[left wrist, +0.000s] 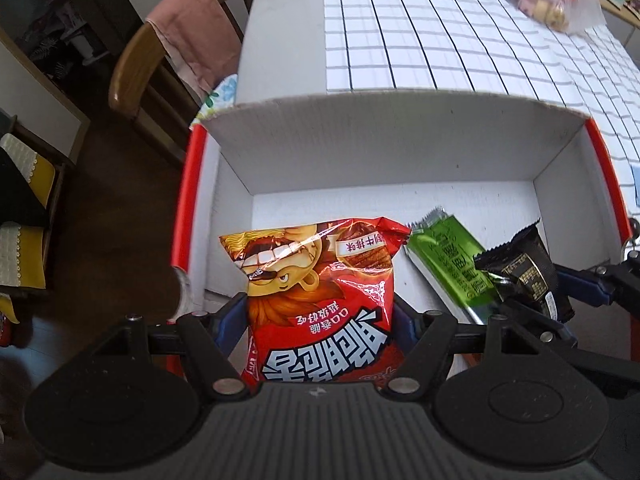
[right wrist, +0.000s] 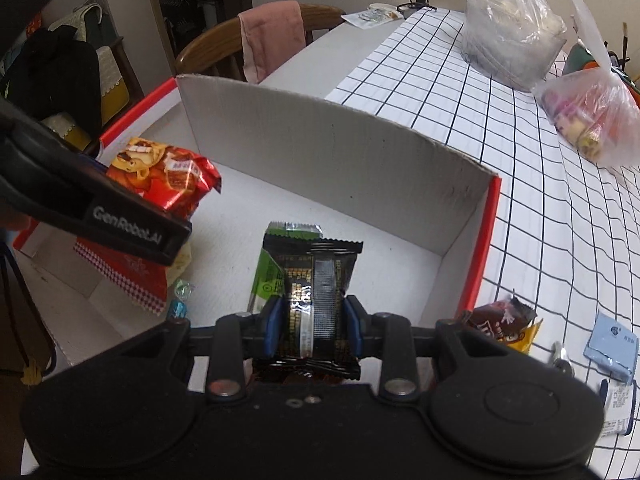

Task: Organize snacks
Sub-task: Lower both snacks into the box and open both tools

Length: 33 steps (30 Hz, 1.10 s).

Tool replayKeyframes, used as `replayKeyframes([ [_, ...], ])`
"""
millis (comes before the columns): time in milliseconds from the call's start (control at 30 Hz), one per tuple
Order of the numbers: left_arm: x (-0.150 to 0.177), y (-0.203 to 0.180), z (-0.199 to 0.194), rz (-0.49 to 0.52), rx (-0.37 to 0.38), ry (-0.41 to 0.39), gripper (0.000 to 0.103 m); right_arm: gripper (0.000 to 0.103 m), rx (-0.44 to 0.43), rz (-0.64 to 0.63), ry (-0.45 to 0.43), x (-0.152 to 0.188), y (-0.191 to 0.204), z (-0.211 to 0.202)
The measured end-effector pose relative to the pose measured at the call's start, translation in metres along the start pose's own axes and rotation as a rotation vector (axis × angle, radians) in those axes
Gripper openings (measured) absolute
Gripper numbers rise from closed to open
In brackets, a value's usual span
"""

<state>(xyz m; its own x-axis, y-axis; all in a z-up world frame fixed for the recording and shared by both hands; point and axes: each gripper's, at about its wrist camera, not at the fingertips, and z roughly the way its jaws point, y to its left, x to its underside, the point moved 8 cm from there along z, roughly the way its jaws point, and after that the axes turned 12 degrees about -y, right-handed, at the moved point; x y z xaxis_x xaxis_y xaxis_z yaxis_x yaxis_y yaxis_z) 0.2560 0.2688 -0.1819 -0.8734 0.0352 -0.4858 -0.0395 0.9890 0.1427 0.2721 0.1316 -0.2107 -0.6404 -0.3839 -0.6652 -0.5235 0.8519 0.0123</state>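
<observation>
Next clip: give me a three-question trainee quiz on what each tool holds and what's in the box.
1. True or false: the left tool holds the red bag.
2. What does the right tool grip? A) black packet B) candy C) plastic bag
3. Fill in: a ____ packet lies on the floor of the box.

Key: 1 true; 2 A, the black packet; 3 green.

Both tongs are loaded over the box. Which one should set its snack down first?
Probably right. The right tongs hold the black packet low over the green bar on the box floor. The left tongs hold the red bag, which looks higher.
</observation>
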Motion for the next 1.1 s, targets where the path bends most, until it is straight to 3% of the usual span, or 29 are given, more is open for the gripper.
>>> replayKeyframes([
  [533,0.012,-0.003,0.008,-0.044,0.015,0.018,0.074,0.043,-0.011,-0.034,-0.012,0.002,0.009,-0.006],
  [733,0.013,-0.001,-0.003,-0.068,0.028,-0.004,0.074,0.052,-0.036,-0.012,-0.026,0.002,0.007,-0.019],
  [800,0.015,0.0,-0.008,-0.08,0.037,-0.017,0.074,0.061,-0.046,-0.006,-0.032,0.002,0.006,-0.025],
  [1100,0.015,0.001,-0.043,-0.125,0.101,-0.098,0.076,0.076,-0.082,0.035,-0.116,-0.002,-0.001,-0.068],
])
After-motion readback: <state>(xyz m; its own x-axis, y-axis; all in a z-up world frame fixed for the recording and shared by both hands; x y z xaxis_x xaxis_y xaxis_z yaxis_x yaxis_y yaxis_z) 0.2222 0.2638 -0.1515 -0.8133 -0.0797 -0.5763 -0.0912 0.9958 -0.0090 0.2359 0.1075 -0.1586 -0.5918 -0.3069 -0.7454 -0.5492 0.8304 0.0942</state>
